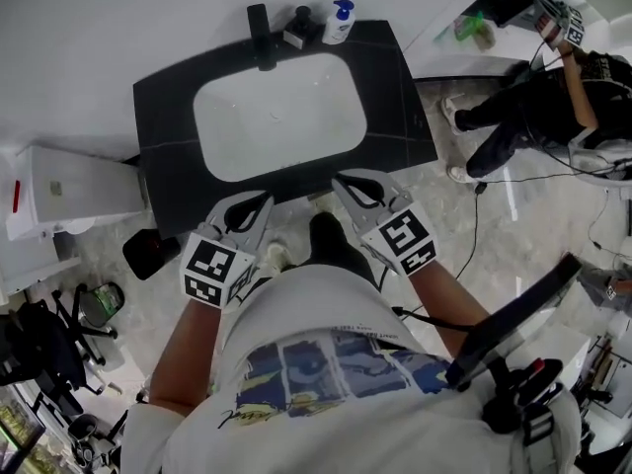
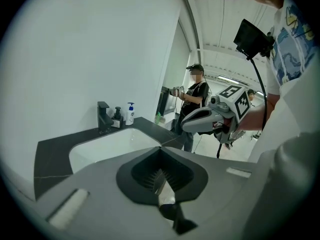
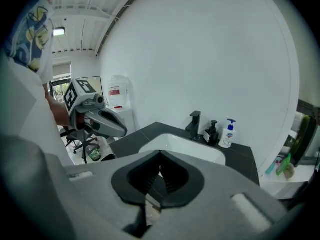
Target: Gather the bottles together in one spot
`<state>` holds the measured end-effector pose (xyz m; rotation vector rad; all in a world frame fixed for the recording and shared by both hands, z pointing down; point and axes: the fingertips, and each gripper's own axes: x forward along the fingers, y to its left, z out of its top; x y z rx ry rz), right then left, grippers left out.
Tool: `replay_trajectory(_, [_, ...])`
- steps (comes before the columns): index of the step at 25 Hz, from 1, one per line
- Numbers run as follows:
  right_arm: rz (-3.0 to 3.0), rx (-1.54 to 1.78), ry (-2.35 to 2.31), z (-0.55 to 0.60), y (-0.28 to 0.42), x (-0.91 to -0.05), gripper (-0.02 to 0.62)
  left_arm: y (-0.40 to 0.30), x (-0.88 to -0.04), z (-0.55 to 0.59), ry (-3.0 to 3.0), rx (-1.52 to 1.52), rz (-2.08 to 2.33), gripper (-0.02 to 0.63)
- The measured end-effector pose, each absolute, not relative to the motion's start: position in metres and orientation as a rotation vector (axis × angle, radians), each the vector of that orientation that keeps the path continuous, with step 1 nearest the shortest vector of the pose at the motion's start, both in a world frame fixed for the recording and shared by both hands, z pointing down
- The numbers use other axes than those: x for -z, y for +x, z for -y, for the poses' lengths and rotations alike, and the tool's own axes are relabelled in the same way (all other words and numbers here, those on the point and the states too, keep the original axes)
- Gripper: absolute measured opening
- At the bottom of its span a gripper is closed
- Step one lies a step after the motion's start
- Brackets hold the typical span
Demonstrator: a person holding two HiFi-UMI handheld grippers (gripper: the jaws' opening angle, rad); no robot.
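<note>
No wording is coming through legibly. The white pump bottle (image 1: pixel 339 23), upper middle, is showing a blue label too small to read. The red-and-white sticker (image 3: pixel 115 91) on the white unit (image 3: pixel 122 81), left, is blurring.

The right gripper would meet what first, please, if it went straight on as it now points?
Probably the near edge of the black stone countertop, else the white rectangular sink basin behind it; depth is unclear.

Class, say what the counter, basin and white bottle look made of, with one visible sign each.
Counter: dark stone or stone-look slab, matt, thin pale lines.
Basin: probably glazed white ceramic, smooth with soft sheen.
White bottle: likely plastic, opaque, blue pump top.
</note>
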<state>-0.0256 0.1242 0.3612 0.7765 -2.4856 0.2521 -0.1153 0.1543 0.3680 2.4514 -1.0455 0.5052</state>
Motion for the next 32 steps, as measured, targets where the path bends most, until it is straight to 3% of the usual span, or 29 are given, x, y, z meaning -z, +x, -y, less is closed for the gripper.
replay_trajectory(32, [2.532, -0.133, 0.76, -0.21, -0.058, -0.332, 0.002, -0.147, -0.337, -0.237, 2.486, -0.462, 1.135, 0.002])
